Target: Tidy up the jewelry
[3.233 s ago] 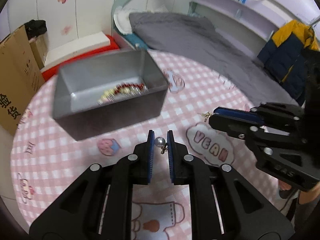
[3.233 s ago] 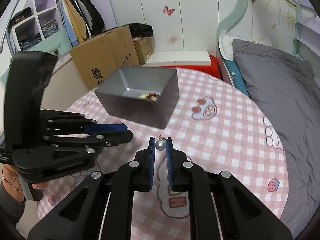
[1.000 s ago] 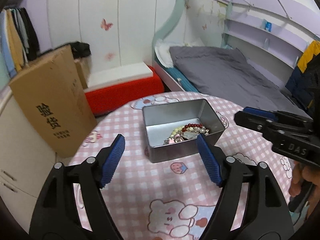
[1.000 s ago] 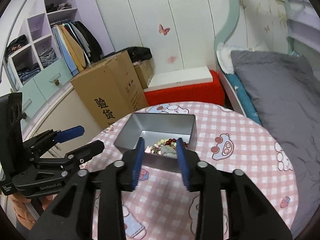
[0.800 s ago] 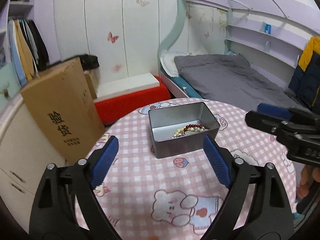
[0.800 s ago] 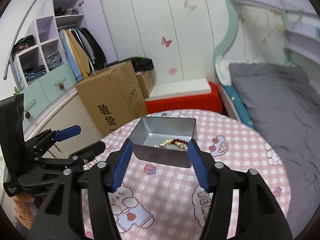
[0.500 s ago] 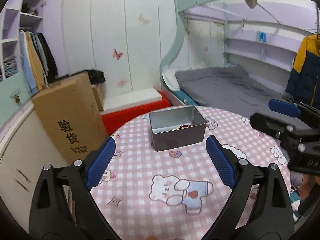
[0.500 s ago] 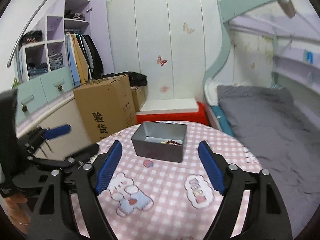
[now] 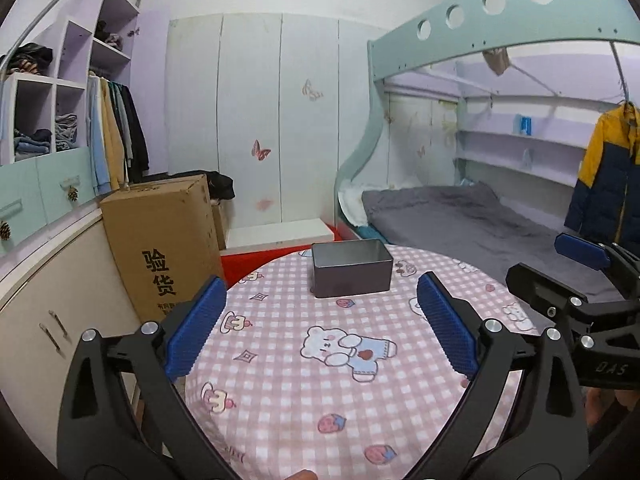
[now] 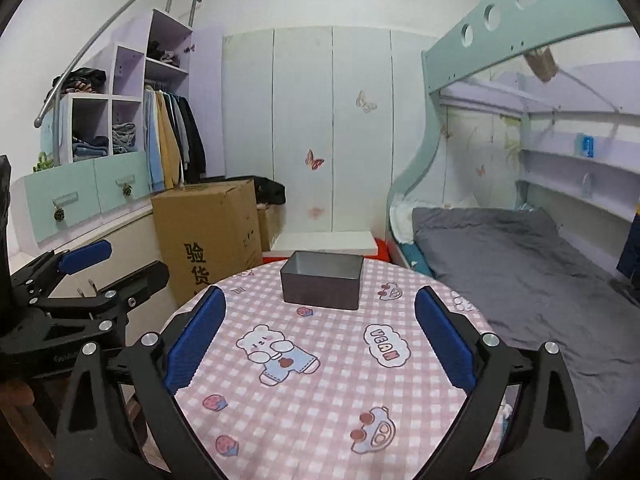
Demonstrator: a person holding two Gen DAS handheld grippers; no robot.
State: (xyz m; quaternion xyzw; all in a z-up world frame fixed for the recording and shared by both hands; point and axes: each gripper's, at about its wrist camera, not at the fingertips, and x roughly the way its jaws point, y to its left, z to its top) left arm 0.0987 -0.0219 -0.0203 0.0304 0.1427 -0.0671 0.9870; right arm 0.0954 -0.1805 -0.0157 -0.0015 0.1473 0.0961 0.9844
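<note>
While you hold both tools back from the round table (image 9: 280,412), the grey metal tin (image 9: 351,268) sits upright at its far edge, and that tin is your landmark. From this low angle its contents are hidden behind the plain, smooth front wall; only the open rectangular rim shows. Your left gripper (image 9: 320,330) is spread wide and holds nothing, its ribbed blue pads (image 9: 195,328) well short of the tin on either side. Your right gripper (image 10: 318,338) is likewise released and empty, and appears to the right of the tin in the left wrist view. Between the tin and your tools lies only the pink checked tablecloth (image 10: 332,396), soft and flat, printed with a bear (image 10: 278,354), strawberries and a "VEAN" cloud (image 10: 387,345). Left of the tin stands a tall brown cardboard box (image 9: 160,244) with black printed characters, close against the table's edge. Behind the tin a white slab rests on a red block (image 9: 248,260). Right of the tin stretches a bed with a rumpled grey cover (image 10: 520,264) under a pale green bunk frame.
</note>
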